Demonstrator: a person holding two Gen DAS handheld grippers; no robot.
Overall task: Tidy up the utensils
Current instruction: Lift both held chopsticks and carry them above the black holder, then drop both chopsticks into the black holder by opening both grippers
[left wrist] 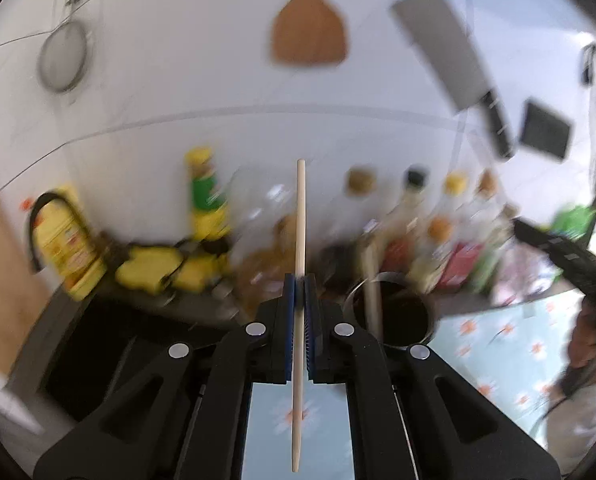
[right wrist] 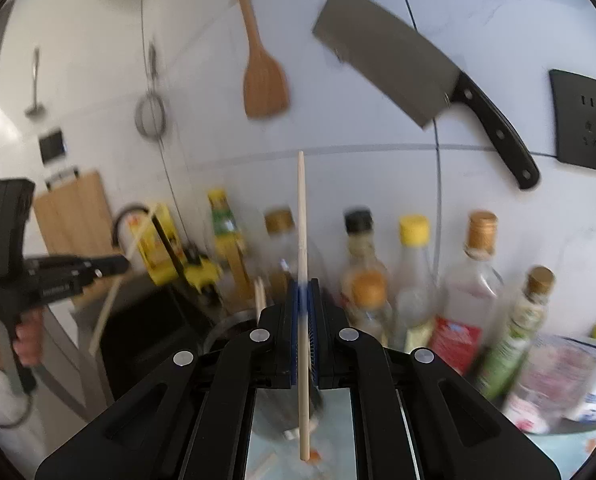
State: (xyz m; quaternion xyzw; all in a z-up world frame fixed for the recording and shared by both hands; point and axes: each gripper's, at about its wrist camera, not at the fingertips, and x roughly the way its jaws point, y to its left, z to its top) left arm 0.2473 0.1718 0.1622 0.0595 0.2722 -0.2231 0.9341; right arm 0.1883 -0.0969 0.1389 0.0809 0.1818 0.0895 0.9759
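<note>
White kitchen wall, each tool (left wrist: 299, 280) (right wrist: 305, 283) clamped on an upright chopstick (left wrist: 300, 240) (right wrist: 302, 240).

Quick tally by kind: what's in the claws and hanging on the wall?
Pale wooden chopsticks, held: 2
Brown wooden spatula: 1
Steel cleaver, black handle: 1
Round wire strainer: 1
Small grey metal tool, blurred: 1
Total: 6
</note>
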